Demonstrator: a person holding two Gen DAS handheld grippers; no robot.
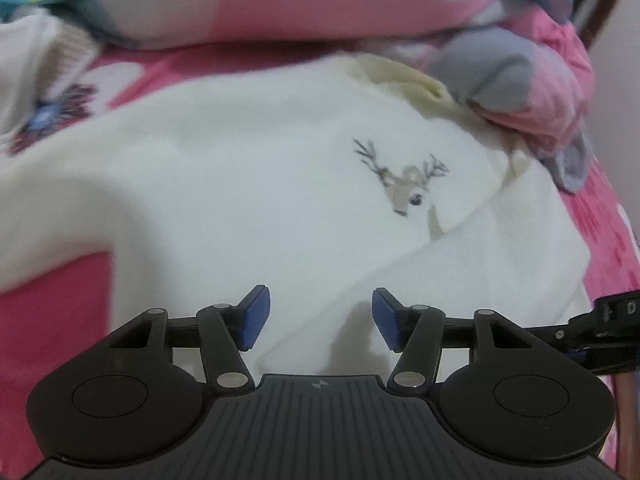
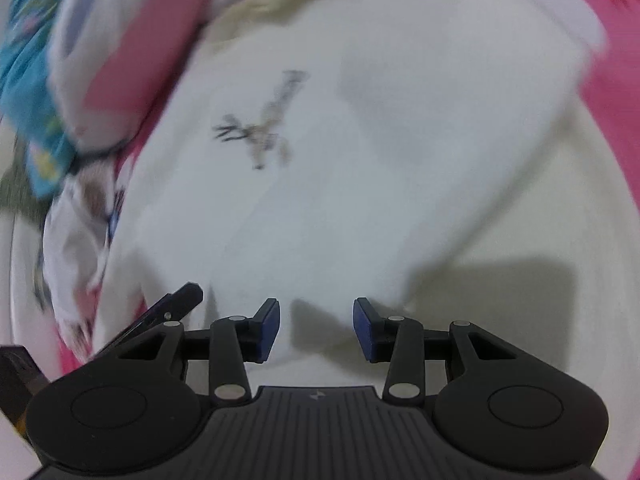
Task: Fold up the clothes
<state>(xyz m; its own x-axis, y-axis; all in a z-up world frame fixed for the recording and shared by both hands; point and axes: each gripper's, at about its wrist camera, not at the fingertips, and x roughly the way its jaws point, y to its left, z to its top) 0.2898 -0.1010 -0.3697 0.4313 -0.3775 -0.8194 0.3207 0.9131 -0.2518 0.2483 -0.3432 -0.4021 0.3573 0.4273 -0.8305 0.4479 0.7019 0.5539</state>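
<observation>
Sweater (image 1: pixel 248 184) in white lies spread on the pink bedspread (image 1: pixel 52 320), filling the middle of both wrist views. A small deer emblem (image 1: pixel 404 184) sits on its chest; in the right view the same emblem (image 2: pixel 260 132) appears turned on its side and blurred. One fold of the sweater runs diagonally from below the deer toward the lower middle of the left view, with a layer of cloth lying over the one beneath.

Left gripper (image 1: pixel 320 316) hangs low over the sweater's near edge, its blue pads (image 1: pixel 256 316) standing wide apart with nothing between them, only white cloth showing through the gap. Right gripper (image 2: pixel 316 330) is likewise spread, its blue pads (image 2: pixel 268 330) apart and empty above the cloth. Whether either touches the fabric I cannot tell. A black part of the right gripper shows at the right edge of the left view, and part of the left one shows at lower left of the right view, so the two are close, side by side.

Beyond the sweater lies a pink-and-white pillow (image 1: pixel 256 4). A grey and pink bundle (image 1: pixel 516 80) rests at the sweater's collar, and a teal cloth (image 2: pixel 24 80) is heaped by the pillow.
</observation>
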